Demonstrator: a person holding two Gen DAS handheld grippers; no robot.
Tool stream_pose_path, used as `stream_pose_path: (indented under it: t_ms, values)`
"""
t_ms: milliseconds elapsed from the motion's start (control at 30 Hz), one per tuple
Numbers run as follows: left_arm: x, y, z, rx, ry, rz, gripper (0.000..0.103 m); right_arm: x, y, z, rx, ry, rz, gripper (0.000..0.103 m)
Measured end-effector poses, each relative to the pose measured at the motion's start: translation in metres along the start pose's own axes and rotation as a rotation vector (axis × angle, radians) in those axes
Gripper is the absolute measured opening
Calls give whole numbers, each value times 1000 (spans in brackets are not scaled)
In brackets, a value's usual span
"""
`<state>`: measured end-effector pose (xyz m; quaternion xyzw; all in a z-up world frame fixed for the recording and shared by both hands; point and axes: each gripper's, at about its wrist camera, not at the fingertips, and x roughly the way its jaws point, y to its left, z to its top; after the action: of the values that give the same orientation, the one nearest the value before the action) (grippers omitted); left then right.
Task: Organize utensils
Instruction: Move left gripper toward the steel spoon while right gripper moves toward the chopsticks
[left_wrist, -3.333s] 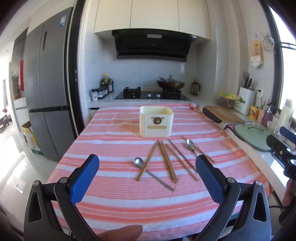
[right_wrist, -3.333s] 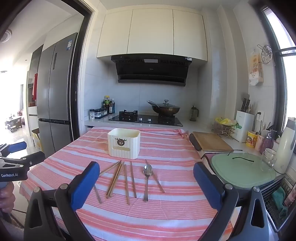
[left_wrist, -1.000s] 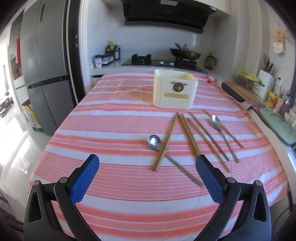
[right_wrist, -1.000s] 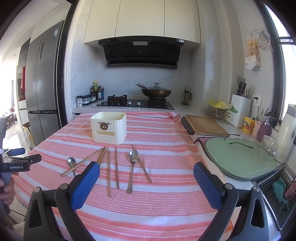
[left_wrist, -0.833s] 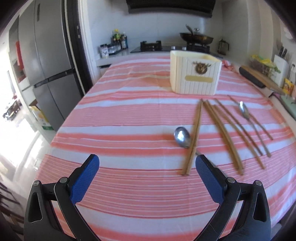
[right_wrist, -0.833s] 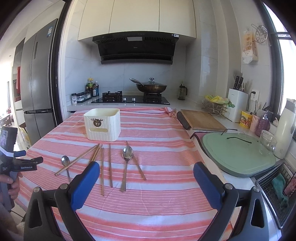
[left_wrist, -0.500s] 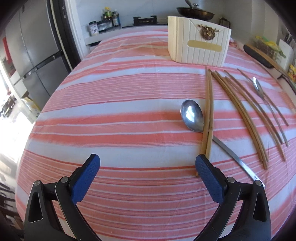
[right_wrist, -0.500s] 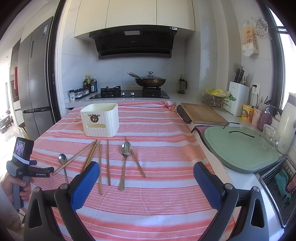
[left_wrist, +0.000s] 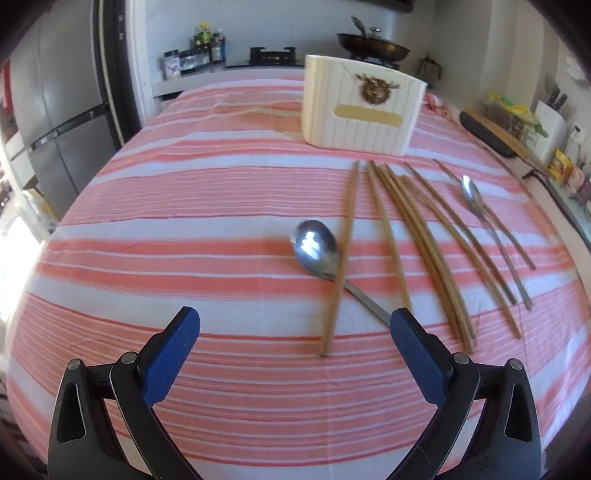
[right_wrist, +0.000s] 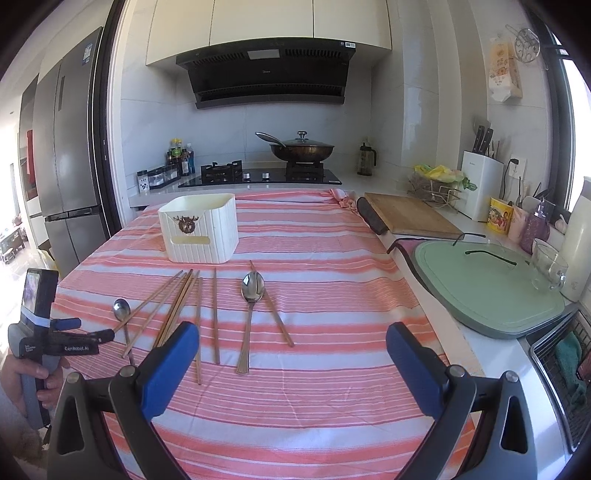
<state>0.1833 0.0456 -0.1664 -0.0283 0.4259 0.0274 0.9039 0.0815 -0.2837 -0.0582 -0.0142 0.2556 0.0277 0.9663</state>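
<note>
Several wooden chopsticks (left_wrist: 417, 236) (right_wrist: 177, 306) and two metal spoons lie on the red-striped tablecloth (left_wrist: 184, 221) in front of a cream utensil holder (left_wrist: 360, 107) (right_wrist: 201, 229). The near spoon (left_wrist: 317, 251) lies partly under a single chopstick (left_wrist: 341, 258); the far spoon (left_wrist: 476, 206) (right_wrist: 251, 295) lies to the right. My left gripper (left_wrist: 295, 347) is open and empty, low over the cloth, just short of the single chopstick's near end. It also shows at the left in the right wrist view (right_wrist: 85, 330). My right gripper (right_wrist: 291, 354) is open and empty above the table's near edge.
A green cutting board (right_wrist: 484, 288) and a wooden board (right_wrist: 410, 216) lie on the counter to the right. A glass mug (right_wrist: 548, 267), a knife block (right_wrist: 480, 190) and a dish rack (right_wrist: 561, 362) stand there too. A stove with a wok (right_wrist: 301, 149) is behind the table.
My left gripper has dropped low and moved forward towards the near spoon and the single chopstick. My right gripper has drifted slightly and stays open. The utensils have not moved.
</note>
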Motion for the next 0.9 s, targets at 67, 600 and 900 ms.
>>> stream_pose_path:
  t_ms: [67, 600, 900]
  values:
    - [11, 7, 5, 13, 17, 95, 103, 1, -2, -2, 9, 8, 4, 103]
    - [25, -28, -6, 35, 115, -42, 102, 5, -7, -5, 17, 32, 14, 103]
    - [42, -33, 14, -146, 133, 26, 102, 31, -19, 5, 8, 76, 48, 103]
